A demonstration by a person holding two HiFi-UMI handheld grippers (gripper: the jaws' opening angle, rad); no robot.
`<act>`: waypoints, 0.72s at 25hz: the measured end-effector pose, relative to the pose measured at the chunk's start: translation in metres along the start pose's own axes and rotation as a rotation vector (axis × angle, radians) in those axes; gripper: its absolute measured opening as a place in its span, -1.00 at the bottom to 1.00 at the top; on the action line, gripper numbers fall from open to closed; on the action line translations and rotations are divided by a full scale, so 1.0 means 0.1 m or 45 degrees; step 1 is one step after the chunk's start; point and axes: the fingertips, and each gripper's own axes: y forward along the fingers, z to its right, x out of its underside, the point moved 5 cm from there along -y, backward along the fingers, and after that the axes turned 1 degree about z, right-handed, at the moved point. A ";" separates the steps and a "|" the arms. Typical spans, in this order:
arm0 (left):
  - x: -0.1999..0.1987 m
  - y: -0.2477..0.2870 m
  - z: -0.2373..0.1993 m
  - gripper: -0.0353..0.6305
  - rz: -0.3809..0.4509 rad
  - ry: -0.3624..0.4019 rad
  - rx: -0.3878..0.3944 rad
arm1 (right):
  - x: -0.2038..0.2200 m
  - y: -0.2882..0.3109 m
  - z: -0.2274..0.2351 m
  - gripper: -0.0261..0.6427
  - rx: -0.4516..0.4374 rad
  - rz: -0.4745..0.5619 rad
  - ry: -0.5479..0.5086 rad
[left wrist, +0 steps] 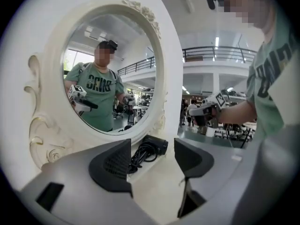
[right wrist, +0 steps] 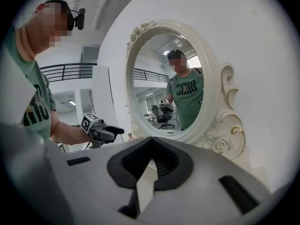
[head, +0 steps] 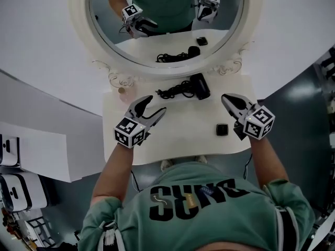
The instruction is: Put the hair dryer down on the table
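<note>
The oval mirror (head: 79,14) in its carved white frame is standing at the back of the white surface (head: 183,137), and its glass is reflecting the person (head: 209,203) in a green shirt and both tools. The person is standing at the near edge, holding a tool out in each hand above the surface. The left tool (head: 156,104) is hovering with its jaws spread wide and nothing gripped between them; the left gripper view is looking through that gap (left wrist: 152,165) at the hair dryer (left wrist: 154,144), which is lying well ahead of the tips. The right tool (head: 226,97) is pointing towards the mirror with its jaws drawn in until the tips are meeting (right wrist: 151,142), holding nothing. The black hair dryer (head: 199,85) is lying on the surface just in front of the mirror's foot, between the two tools and apart from both, with its cord (head: 175,91) bunched on its left. A small black square thing (head: 222,129) is lying near the right tool, showing only in the head view. A small pale round pot (head: 123,91) is sitting by the frame's left scroll; its contents are not showing. Each gripper view is catching the other tool from the side, left (right wrist: 101,132) and right (left wrist: 211,109).
</note>
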 end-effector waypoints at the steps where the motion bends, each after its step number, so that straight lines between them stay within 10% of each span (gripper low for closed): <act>1: -0.04 -0.11 0.03 -0.03 0.043 -0.042 -0.006 | -0.03 -0.01 -0.04 -0.94 -0.002 0.003 -0.007; 18: -0.59 -1.19 0.45 -0.65 0.509 -0.279 -0.022 | -0.51 -0.04 -0.65 -0.94 -0.046 0.016 -0.147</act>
